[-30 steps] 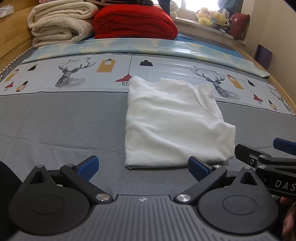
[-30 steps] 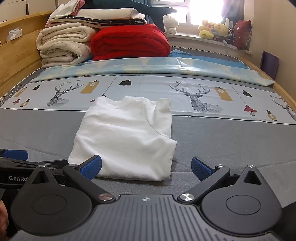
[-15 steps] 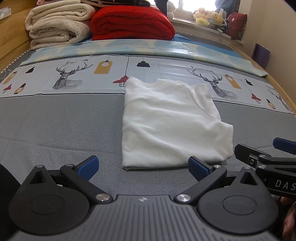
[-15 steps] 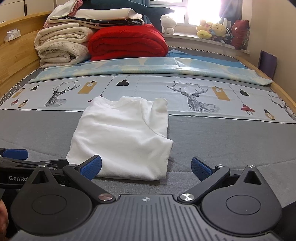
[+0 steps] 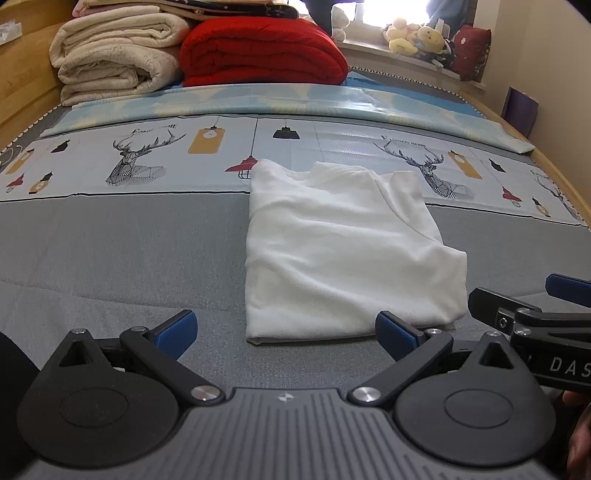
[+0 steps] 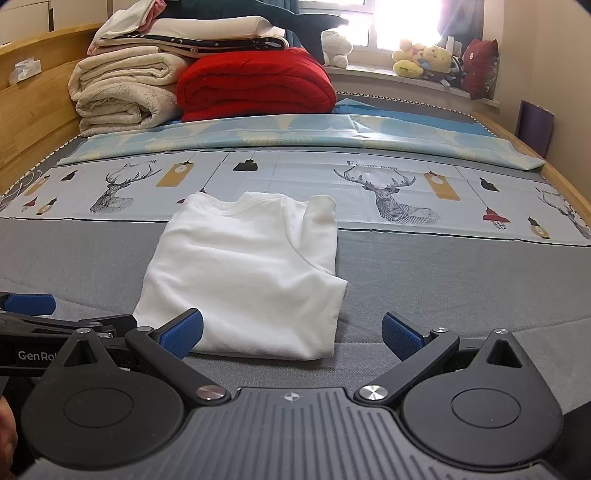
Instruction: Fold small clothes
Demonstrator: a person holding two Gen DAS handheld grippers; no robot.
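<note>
Lying flat on the wide grey bed cover (image 5: 110, 251), the small white knit top (image 5: 343, 254) is partly folded, one sleeve turned over its body.

Its near hem faces both tools, presumably so the next fold can lift from that edge. Left blue-padded gripper (image 5: 284, 328) and right blue-padded gripper (image 6: 291, 332) hang just short of the hem, jaws spread wide and holding nothing.

Both wrist views looked low along the bed (image 5: 110, 258) toward the window (image 6: 402, 22), close behind the white garment (image 5: 343, 258). Each caught the other claw at its edge: right claw (image 5: 517, 299), left claw (image 6: 77, 314).
</note>
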